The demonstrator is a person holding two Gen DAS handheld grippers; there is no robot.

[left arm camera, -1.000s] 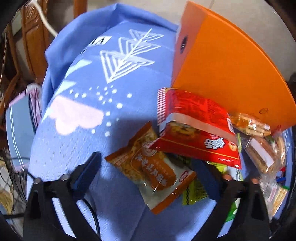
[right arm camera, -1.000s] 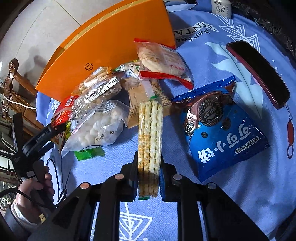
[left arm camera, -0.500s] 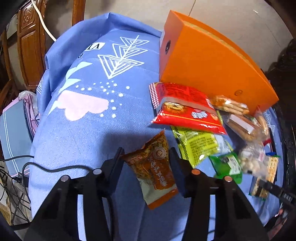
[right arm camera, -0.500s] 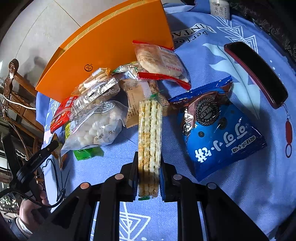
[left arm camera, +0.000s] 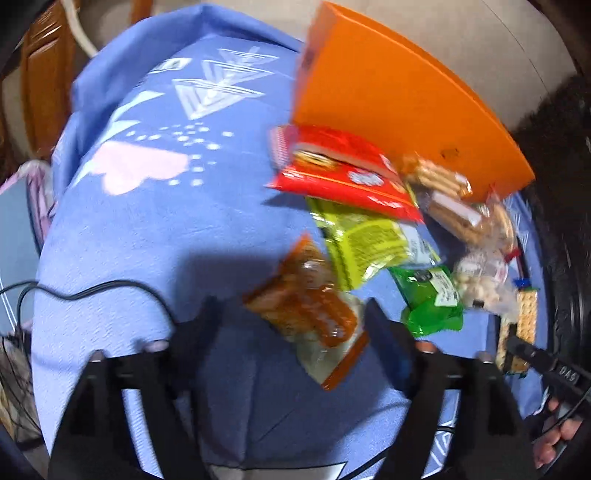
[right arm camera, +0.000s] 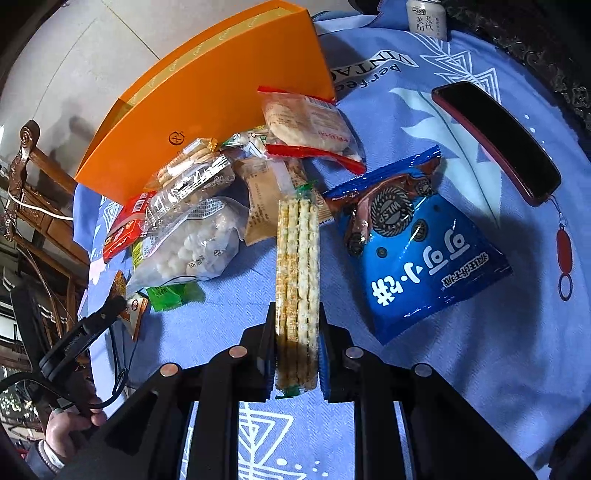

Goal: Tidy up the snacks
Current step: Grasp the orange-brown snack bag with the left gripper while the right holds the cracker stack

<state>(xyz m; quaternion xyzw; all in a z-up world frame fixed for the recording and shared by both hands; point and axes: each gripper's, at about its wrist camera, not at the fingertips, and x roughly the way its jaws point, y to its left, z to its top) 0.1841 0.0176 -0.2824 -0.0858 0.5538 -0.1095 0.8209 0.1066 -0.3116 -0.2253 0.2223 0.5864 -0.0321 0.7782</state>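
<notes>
My left gripper (left arm camera: pixel 291 321) is open, and an orange snack packet (left arm camera: pixel 310 310) lies between its fingers on the blue tablecloth (left arm camera: pixel 147 229); the view is blurred. My right gripper (right arm camera: pixel 295 350) is shut on a long pack of crackers (right arm camera: pixel 297 280), held on edge above the cloth. A pile of snacks lies against the orange box (right arm camera: pixel 214 96): a red packet (left arm camera: pixel 343 173), a yellow-green packet (left arm camera: pixel 365 243), a green packet (left arm camera: pixel 428 299), a clear bag of white balls (right arm camera: pixel 192 247) and a blue bag (right arm camera: pixel 417 251).
A dark red phone case (right arm camera: pixel 495 136) lies at the far right of the cloth. A small white bottle (right arm camera: pixel 424 16) stands at the back. A black cable (left arm camera: pixel 92 291) crosses the cloth at the left. Wooden furniture (right arm camera: pixel 26 177) stands beyond the table edge.
My left gripper closed in around the orange packet, then opened wide again, and the packet now lies further right between the fingers. The right gripper still holds the crackers, barely moved.
</notes>
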